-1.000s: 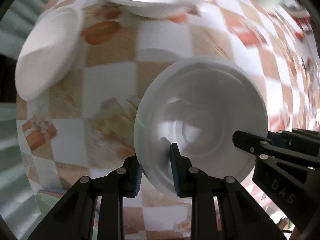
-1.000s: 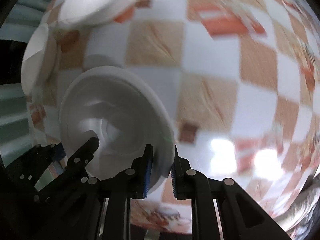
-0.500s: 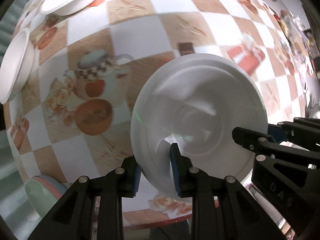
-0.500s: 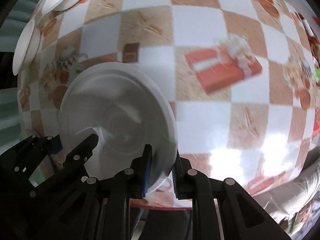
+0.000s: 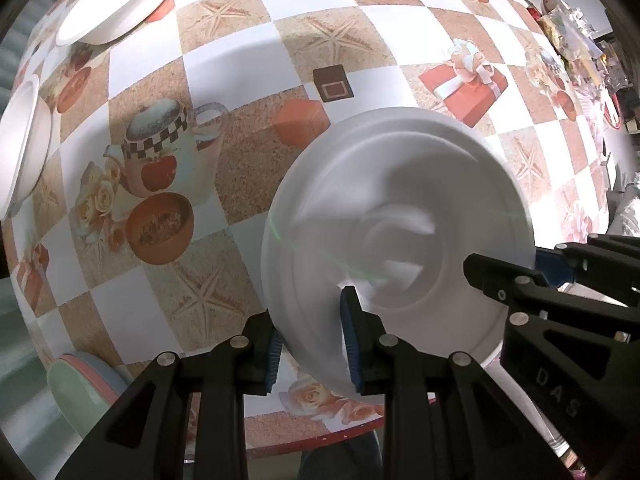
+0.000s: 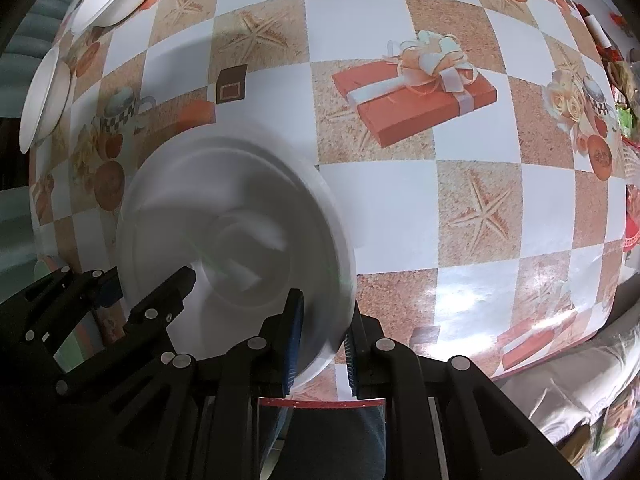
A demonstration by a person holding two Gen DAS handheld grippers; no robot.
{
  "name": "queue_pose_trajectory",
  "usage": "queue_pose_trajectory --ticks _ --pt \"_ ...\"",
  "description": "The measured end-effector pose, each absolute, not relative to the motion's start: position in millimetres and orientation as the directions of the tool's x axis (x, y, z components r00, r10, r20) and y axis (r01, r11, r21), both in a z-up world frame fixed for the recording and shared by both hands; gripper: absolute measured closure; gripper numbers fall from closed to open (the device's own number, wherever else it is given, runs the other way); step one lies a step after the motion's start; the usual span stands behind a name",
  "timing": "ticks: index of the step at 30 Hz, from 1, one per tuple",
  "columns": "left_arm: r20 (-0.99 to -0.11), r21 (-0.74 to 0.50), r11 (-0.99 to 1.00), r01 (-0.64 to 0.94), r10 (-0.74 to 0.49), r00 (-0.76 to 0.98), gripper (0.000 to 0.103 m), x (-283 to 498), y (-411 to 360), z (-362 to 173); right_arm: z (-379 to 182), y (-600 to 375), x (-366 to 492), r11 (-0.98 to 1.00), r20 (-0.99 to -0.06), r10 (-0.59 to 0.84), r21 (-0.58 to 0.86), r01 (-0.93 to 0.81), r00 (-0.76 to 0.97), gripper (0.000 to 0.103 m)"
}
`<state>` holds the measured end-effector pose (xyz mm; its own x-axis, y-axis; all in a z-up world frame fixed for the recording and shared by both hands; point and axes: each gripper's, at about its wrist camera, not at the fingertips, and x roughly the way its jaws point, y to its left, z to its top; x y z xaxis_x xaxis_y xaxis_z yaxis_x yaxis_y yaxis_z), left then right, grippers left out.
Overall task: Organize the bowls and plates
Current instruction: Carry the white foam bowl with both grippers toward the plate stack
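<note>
A white bowl (image 5: 400, 248) hangs just above the checked tablecloth (image 5: 248, 64), held at opposite sides of its rim. My left gripper (image 5: 310, 336) is shut on the rim's left side, blue pads on the wall. My right gripper (image 6: 322, 336) is shut on the right side of the same bowl (image 6: 240, 248). Each wrist view shows the other gripper across the bowl: the right gripper (image 5: 532, 276) and the left gripper (image 6: 120, 292). Two more white bowls lie far off at the upper left, one bowl (image 5: 116, 4) near the top and another bowl (image 5: 22, 148) at the left edge.
A stack of green and pink plates (image 5: 86, 388) sits at the table's near left corner. The red-trimmed table edge (image 6: 320, 402) runs just below the held bowl. Cluttered small items (image 5: 572, 28) crowd the far right end. A cloth-covered seat (image 6: 560, 380) lies beyond the edge.
Both grippers have carried the bowl together across the table toward its near edge. The two other white bowls have slid away to the upper left of both views.
</note>
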<state>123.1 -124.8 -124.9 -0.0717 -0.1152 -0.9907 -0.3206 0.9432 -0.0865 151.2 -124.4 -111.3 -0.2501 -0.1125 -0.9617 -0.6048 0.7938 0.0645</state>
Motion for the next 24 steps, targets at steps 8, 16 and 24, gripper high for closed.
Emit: queue_pose_trajectory --ticks 8,16,24 --pt "-0.991 -0.087 0.947 -0.311 -0.114 -0.071 0.075 115 -107 -122 -110 -126 146 0.791 -0.963 -0.113 0.063 -0.609 -0.246 0.083" --pt "-0.991 -0.086 0.946 -0.312 -0.113 -0.072 0.075 112 -83 -119 -107 -127 153 0.799 -0.962 -0.108 0.067 -0.598 -0.251 0.083" --pt "-0.991 -0.104 0.946 -0.308 -0.124 -0.047 0.049 110 -80 -115 -103 -127 156 0.803 -0.963 -0.086 0.085 -0.590 -0.255 0.083"
